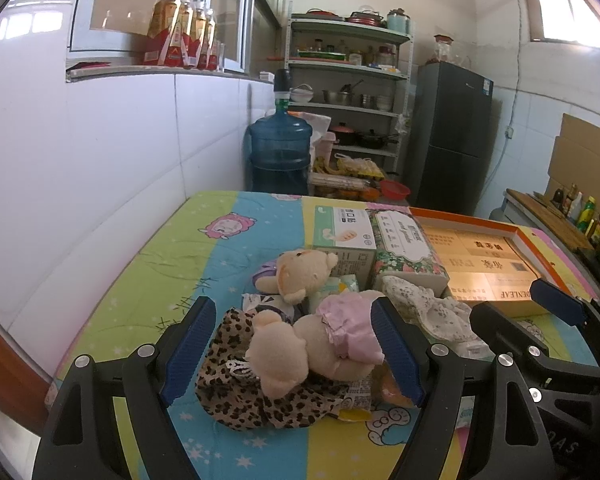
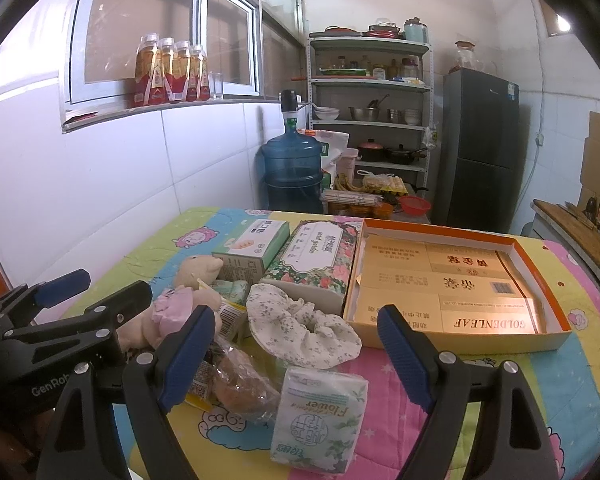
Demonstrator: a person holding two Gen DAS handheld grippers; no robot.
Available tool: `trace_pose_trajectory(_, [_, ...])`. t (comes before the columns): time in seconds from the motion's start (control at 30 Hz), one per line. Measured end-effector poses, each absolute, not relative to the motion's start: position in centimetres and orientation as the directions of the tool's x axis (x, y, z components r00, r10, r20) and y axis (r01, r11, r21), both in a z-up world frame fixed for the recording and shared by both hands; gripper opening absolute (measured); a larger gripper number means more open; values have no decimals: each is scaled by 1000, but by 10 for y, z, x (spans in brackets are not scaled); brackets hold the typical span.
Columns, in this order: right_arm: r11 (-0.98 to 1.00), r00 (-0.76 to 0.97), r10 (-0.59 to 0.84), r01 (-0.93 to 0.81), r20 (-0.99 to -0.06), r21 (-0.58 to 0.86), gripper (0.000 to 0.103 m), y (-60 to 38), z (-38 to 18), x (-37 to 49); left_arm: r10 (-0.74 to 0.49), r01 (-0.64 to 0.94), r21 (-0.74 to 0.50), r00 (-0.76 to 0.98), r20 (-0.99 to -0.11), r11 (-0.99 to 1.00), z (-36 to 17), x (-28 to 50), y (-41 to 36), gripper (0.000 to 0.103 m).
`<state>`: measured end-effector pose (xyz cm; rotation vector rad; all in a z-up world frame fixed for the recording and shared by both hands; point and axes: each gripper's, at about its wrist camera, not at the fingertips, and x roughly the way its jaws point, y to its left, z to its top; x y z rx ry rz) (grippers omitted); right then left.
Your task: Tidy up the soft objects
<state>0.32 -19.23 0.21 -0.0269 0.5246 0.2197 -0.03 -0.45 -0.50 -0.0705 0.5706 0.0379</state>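
Observation:
A beige teddy bear in a pink dress (image 1: pixel 316 320) lies on a leopard-print cloth (image 1: pixel 244 396) on the quilt-covered table. My left gripper (image 1: pixel 292 356) is open with its blue pads on either side of the bear, above it. The bear also shows in the right wrist view (image 2: pixel 180 304). A white floral cloth cap (image 2: pixel 300 328) lies in front of my right gripper (image 2: pixel 296 356), which is open and empty above a tissue pack (image 2: pixel 320 420) and a wrapped bread (image 2: pixel 240 388). An open orange-rimmed box (image 2: pixel 556 280) sits to the right.
A green carton (image 2: pixel 256 248) and a floral tissue box (image 2: pixel 316 264) stand behind the pile. The left gripper's body (image 2: pixel 60 320) is close on the right gripper's left. A water jug (image 2: pixel 292 172), shelves and a fridge stand beyond the table.

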Motion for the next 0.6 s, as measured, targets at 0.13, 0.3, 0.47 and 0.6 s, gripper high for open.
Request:
trace_pose_trajectory(0.13, [976,843,202,-214,-499,32,84,-192,2,3,16,-56,-56,840,-542,997,-6,-1,-5,81])
trace_pose_trajectory(0.3, [976,841,203,-213,-502,39,84,-191,1,4,15,-54,-56,840,-542,997,-6,-1,-5,81])
trace_pose_trajectory(0.47, [976,838,206,-213,-505,44,84,-194,-2,5,15,-54,-56,840,-542,997,-6,-1,-5,81])
trace_pose_trajectory(0.6, [976,837,207,-214,-506,47,84,-194,-3,5,15,-54,-56,840,-542,997,-6,-1,-5,81])
